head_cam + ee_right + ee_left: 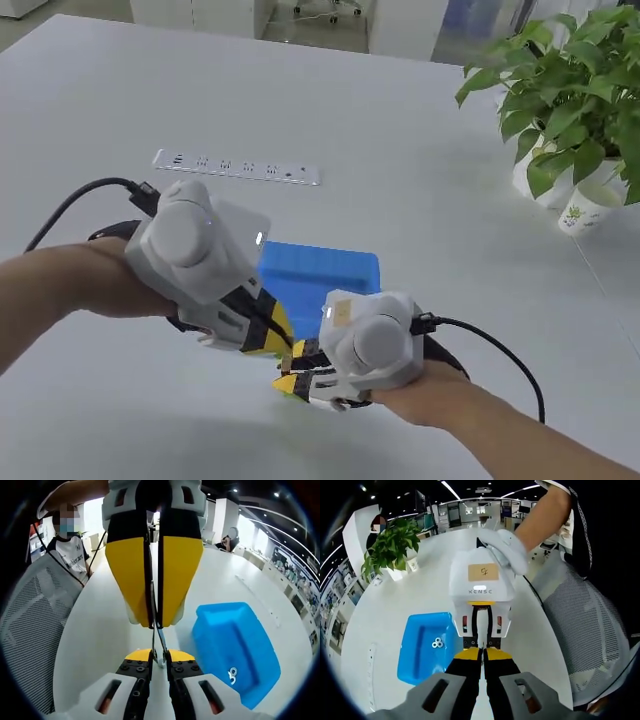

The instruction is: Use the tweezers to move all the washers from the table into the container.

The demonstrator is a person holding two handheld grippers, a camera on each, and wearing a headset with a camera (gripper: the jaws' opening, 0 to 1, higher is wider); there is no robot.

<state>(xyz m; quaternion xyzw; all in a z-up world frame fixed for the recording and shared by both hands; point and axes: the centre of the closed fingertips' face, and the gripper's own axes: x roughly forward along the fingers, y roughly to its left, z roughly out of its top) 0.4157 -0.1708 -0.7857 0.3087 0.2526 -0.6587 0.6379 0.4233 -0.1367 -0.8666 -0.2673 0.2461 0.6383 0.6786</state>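
The two grippers meet tip to tip just in front of the blue container (320, 275). Thin metal tweezers (160, 642) run from between the left gripper's (155, 622) yellow jaws down into the right gripper's (159, 656) jaws. Both pairs of jaws are pressed onto the tweezers. In the head view the left gripper (285, 345) comes in from the left and the right gripper (292, 368) from the lower right. A few small washers (437, 643) lie inside the container (415, 650). They also appear in the right gripper view, as washers (232, 674) in the container (235, 630).
A white power strip (236, 167) lies on the white table beyond the container. A potted plant (570, 110) stands at the far right. A mesh chair (590, 625) is beside the table, and a person (67, 540) sits in the background.
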